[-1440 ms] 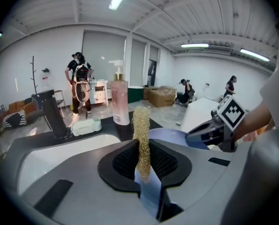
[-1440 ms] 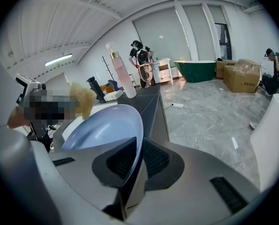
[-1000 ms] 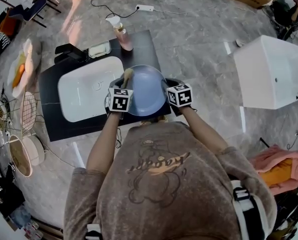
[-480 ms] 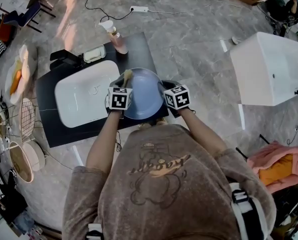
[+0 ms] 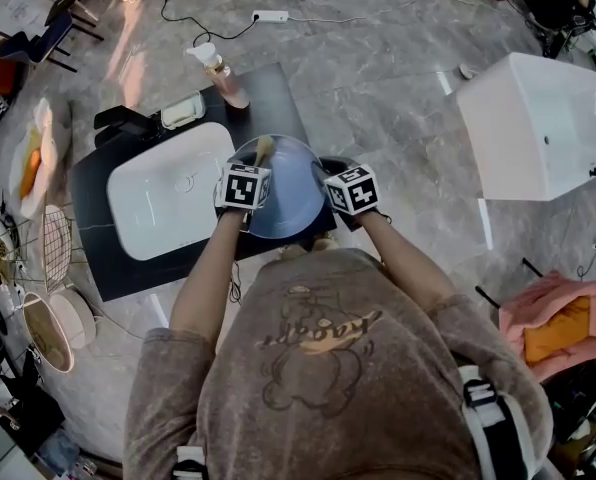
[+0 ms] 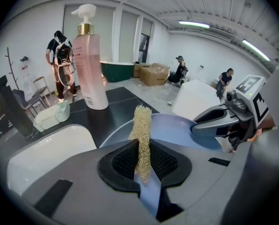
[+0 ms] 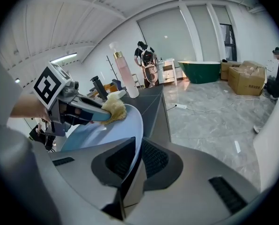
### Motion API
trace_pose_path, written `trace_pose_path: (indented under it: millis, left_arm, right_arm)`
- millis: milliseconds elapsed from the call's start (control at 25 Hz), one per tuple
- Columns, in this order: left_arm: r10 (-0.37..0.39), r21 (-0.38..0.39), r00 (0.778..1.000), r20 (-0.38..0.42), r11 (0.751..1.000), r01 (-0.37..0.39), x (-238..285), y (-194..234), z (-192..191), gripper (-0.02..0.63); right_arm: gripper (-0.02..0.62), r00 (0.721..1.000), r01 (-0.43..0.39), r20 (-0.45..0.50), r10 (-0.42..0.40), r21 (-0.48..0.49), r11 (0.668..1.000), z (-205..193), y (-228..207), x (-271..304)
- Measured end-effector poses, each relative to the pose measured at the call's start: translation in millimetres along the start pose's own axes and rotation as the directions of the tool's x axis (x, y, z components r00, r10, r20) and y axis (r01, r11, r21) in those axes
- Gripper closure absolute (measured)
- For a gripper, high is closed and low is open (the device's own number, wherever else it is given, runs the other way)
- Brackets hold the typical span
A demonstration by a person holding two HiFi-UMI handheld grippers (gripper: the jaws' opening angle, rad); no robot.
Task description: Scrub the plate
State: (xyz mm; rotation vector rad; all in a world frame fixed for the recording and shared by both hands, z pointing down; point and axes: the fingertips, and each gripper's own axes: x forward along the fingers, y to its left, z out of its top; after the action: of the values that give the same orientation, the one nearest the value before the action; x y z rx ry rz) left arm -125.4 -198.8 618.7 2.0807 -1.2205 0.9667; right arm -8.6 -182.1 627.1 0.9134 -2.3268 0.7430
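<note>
The scrubbing itself looks to be under way. The left claw (image 6: 142, 165) is pinching a straw-coloured strip of sponge (image 6: 141, 130) so that it stands upright between the pads, and its free end touches the inner face of the blue plate (image 5: 296, 196) near the far rim. The right claw (image 7: 131, 165) grips the plate's near rim edge-on. Its jaws have just been opening a little, but the rim sits between the pads and they appear to be pressing on it. The plate is held tilted between the two claws, over the edge of the dark table (image 5: 283, 88) and just beside the white sink (image 5: 168, 190). I cannot tell whether its lower edge rests on the table. A pink soap bottle (image 6: 90, 64) stands well behind it. The next move probably calls for the sponge to be swept across the plate's face with steady pressure while the right claw keeps the plate from tipping. As that grip seems to be slackening, firming it up first would be wise so the plate doesn't slip.
</note>
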Motion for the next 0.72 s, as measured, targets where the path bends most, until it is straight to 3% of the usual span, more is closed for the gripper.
trace_pose_path:
  millis: [320,720]
  left_arm:
    - [-0.112,0.05,0.993,-0.027,0.992,0.114,9.8,-29.9,8.0,0.543]
    - [-0.26,0.048,0.965,-0.033,0.964,0.262,14.8,-60.8,6.0,0.543]
  right_arm:
    - [0.558,1.0,-0.002,0.006,0.002,0.039,0.999,0.5,-1.2,-0.9]
    - [0.56,1.0,-0.007,0.006,0.006,0.078,0.997,-0.8,-2.4,1.0]
